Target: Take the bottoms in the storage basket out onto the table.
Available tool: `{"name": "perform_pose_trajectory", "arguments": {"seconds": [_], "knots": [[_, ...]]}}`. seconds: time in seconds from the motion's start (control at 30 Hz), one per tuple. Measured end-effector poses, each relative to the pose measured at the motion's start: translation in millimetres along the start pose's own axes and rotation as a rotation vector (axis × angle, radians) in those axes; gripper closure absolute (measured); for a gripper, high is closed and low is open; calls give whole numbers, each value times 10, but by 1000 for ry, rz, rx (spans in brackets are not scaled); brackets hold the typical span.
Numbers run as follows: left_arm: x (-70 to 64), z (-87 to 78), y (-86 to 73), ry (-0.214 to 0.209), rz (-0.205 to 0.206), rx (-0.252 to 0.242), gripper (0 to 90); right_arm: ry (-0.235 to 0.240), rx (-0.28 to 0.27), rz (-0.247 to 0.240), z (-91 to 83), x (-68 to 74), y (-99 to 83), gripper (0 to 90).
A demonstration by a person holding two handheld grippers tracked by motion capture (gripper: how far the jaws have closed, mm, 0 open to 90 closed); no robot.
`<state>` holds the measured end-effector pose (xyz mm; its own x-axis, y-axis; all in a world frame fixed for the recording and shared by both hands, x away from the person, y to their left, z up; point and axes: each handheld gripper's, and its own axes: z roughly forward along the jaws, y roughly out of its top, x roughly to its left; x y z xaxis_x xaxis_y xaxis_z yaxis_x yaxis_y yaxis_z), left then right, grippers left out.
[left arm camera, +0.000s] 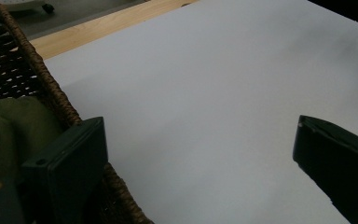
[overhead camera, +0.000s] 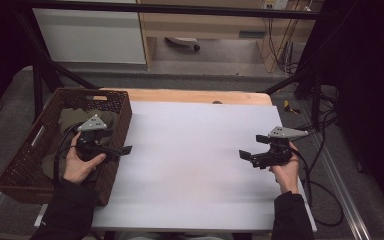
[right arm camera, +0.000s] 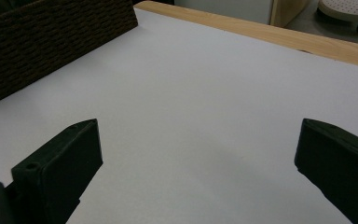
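Observation:
A brown wicker basket (overhead camera: pixel 25 165) stands at the table's left edge, and olive-green cloth (overhead camera: pixel 75 120) lies inside it. My left gripper (overhead camera: pixel 122 150) hovers over the basket's right rim (left arm camera: pixel 56 93), open, nothing between its jaws; one jaw hangs over the green cloth (left arm camera: pixel 14 126). At the right side of the white sheet (overhead camera: pixel 190 160), my right gripper (overhead camera: pixel 247 155) is held open and empty, pointing left toward the basket (right arm camera: pixel 51 51). Both gripper views show the jaws spread wide over the bare white sheet (left arm camera: pixel 214 102) (right arm camera: pixel 205 102).
The white sheet covers most of a wooden table whose far edge (overhead camera: pixel 190 95) shows as a strip. Black frame bars (overhead camera: pixel 50 70) and cables (overhead camera: pixel 325 130) flank the table. A white cabinet (overhead camera: pixel 90 35) and a wooden desk stand beyond.

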<state>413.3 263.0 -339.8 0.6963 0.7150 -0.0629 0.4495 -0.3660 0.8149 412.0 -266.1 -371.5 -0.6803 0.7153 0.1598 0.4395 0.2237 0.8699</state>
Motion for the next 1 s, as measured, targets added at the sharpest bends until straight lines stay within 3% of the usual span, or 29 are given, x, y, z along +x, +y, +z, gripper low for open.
{"name": "perform_pose_trajectory", "arguments": {"seconds": [1.0], "knots": [[12, -221, 20, 30, -4, -11, 32, -9, 6, 3, -8, 6, -24, 13]]}}
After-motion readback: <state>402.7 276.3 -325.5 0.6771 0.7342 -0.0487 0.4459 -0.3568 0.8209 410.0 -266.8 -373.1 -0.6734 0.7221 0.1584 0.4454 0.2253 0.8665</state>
